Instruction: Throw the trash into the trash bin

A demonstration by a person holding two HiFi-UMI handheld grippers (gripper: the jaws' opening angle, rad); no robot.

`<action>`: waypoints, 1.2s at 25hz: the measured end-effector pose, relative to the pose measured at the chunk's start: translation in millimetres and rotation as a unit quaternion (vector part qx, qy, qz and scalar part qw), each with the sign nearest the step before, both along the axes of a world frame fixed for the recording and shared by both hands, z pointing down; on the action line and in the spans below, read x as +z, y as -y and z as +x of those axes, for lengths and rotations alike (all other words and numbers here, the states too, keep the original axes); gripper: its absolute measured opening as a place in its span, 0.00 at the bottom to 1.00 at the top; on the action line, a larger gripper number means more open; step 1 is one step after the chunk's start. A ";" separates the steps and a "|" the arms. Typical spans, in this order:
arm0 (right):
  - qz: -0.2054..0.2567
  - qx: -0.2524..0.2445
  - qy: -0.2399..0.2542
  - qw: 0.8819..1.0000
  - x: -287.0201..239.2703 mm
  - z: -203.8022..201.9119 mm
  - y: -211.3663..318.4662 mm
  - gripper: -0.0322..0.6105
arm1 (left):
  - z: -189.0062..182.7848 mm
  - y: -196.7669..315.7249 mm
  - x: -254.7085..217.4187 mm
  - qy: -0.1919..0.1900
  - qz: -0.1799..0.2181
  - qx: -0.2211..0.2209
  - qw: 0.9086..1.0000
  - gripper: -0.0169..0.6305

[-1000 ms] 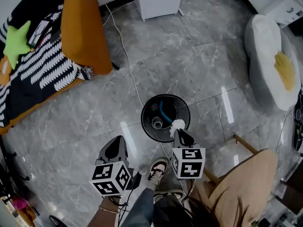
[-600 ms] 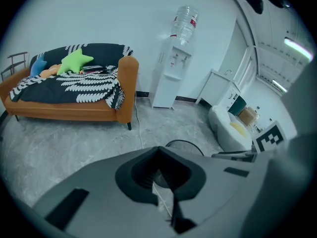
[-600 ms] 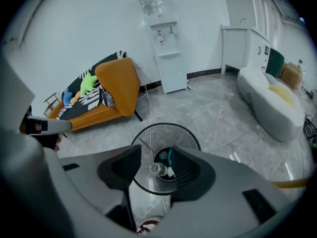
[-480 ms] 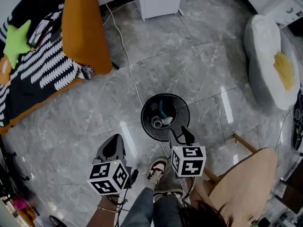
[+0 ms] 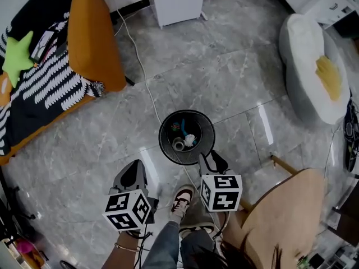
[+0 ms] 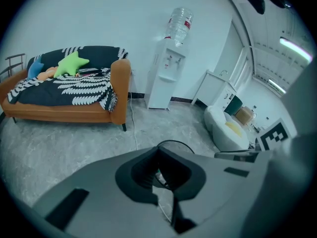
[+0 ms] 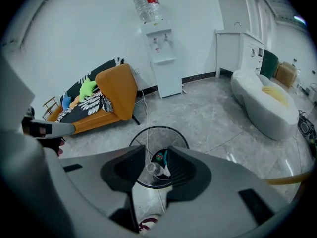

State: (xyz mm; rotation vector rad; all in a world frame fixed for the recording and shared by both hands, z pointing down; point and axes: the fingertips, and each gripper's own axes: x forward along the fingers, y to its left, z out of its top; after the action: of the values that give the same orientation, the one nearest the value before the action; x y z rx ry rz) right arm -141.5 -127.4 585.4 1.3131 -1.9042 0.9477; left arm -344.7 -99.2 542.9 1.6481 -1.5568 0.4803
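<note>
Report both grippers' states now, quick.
Left gripper: shut, empty.
Right gripper: open, jaws just closing slightly, nothing between them.

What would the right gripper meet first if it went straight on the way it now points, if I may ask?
Most likely the trash bin: the right gripper, its jaws just opened and empty, aims into the bin's mouth, at the bottle inside, though depth is unclear.

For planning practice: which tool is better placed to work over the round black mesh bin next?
Probably right: the right tool hangs at the rim of the round black mesh trash bin, empty jaws just opened, then narrowed slightly; the left tool sits aside, jaws together.
</note>
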 end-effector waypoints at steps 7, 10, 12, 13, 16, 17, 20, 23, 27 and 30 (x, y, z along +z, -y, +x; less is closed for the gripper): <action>0.008 0.041 0.012 0.999 -37.1 23.8 -10.4 0.05 | 22.6 -0.5 -26.9 -0.001 0.014 0.021 1.000 0.01; 0.027 0.048 0.034 0.998 -73.0 30.9 -10.6 0.05 | 32.4 2.4 -49.0 -0.004 0.027 0.026 0.999 0.01; 0.048 0.053 0.043 0.996 -103.1 38.3 -8.9 0.05 | 39.0 5.0 -67.8 -0.006 0.038 0.029 0.999 0.01; 0.059 0.053 0.043 0.996 -118.6 43.0 -7.3 0.05 | 42.5 7.2 -79.0 -0.008 0.044 0.030 0.999 0.01; 0.094 0.049 0.023 0.994 -170.9 62.1 -2.7 0.05 | 55.1 16.0 -124.3 -0.019 0.072 0.037 0.997 0.01; 0.109 0.048 0.015 0.993 -192.3 69.5 -2.9 0.05 | 60.2 18.3 -144.0 -0.021 0.083 0.043 0.995 0.01; 0.164 0.050 0.000 0.985 -271.4 91.1 -11.9 0.05 | 79.2 20.0 -215.5 -0.031 0.119 0.073 0.990 0.01; 0.226 0.062 -0.006 0.972 -359.8 113.8 -30.5 0.05 | 109.4 17.6 -300.4 -0.042 0.167 0.126 0.977 0.02; 0.308 0.112 -0.006 0.945 -470.7 157.5 -63.8 0.05 | 162.2 6.9 -414.0 -0.046 0.243 0.198 0.948 0.01; 0.355 0.163 0.003 0.921 -532.9 187.2 -91.6 0.05 | 193.0 -4.7 -485.3 -0.049 0.291 0.232 0.927 0.01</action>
State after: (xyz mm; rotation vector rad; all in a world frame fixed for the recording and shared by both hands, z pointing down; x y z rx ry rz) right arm 45.7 -35.8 52.5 2.0900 -2.1682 0.3885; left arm -151.7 -94.5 57.6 2.4826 -1.2952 0.1637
